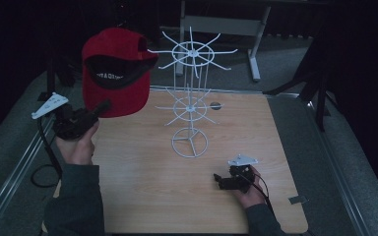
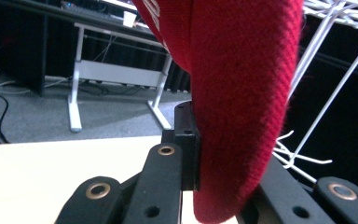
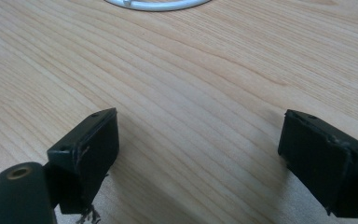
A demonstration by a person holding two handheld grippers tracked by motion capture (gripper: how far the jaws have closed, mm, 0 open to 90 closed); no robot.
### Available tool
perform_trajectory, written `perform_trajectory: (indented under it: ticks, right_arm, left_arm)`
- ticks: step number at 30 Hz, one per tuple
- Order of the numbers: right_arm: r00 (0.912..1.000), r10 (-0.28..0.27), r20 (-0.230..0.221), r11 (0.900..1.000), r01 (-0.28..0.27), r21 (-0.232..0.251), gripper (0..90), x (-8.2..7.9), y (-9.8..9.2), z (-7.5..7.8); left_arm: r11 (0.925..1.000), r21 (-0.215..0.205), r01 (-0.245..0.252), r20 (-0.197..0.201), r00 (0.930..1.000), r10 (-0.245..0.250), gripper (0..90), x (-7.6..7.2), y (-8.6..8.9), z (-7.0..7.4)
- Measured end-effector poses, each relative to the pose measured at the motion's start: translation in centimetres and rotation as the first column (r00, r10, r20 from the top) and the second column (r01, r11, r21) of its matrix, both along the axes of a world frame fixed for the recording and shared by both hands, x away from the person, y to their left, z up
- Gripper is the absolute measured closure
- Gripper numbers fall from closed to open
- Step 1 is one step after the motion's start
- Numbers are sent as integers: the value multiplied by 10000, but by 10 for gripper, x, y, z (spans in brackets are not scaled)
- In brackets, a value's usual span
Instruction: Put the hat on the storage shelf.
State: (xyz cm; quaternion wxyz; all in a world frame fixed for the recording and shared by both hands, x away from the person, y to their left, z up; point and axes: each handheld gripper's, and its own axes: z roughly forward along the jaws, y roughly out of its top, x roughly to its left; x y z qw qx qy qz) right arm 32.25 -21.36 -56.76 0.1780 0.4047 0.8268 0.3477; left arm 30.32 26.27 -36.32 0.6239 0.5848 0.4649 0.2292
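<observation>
I am working in what is looking like a dim lab: black curtains (image 1: pixel 354 44) are surrounding my wooden worktop (image 1: pixel 142 196), grey desk frames (image 2: pixel 116 74) standing behind.

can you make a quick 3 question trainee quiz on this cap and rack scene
1. True or false: the left gripper is shut on the red cap.
2. Where is the right gripper? A) hooked on the rack B) low over the table, jaws open and empty C) holding the cap
3. What white wire thing stands at the middle of the table?

Key
1. True; its jaws pinch the cap's edge.
2. B
3. The rack, with spoked tiers and a ring base.
</observation>
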Motion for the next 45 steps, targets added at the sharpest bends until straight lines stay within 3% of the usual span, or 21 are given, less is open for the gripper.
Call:
perform_trajectory:
  ticks: [16, 24, 28, 32, 39, 45]
  right_arm:
    - [10000, 3, -21, 10000, -4, -6, 121, 0, 0, 0]
    - [10000, 3, -22, 10000, -3, -5, 121, 0, 0, 0]
    - [10000, 9, -14, 10000, -9, -11, 121, 0, 0, 0]
    - [10000, 8, -15, 10000, -8, -12, 121, 0, 0, 0]
    - [10000, 16, 12, 10000, -16, -8, 121, 0, 0, 0]
    - [10000, 8, 26, 10000, -8, 7, 121, 0, 0, 0]
  left_arm:
    - [9996, -214, -168, 820, 9965, 185, 855, -14, -3, 17]
    - [9999, -28, -135, 1112, 9937, 137, 855, -22, -8, 17]
    - [9977, 562, -383, 1268, 9914, 309, 855, -28, -15, 9]
    - [9958, 744, -525, 1356, 9899, 421, 854, -30, -17, -2]
    - [9931, 813, -840, 1310, 9887, 729, 854, -34, -17, -33]
    - [9869, 1337, -907, 1318, 9886, 730, 853, -36, -23, -59]
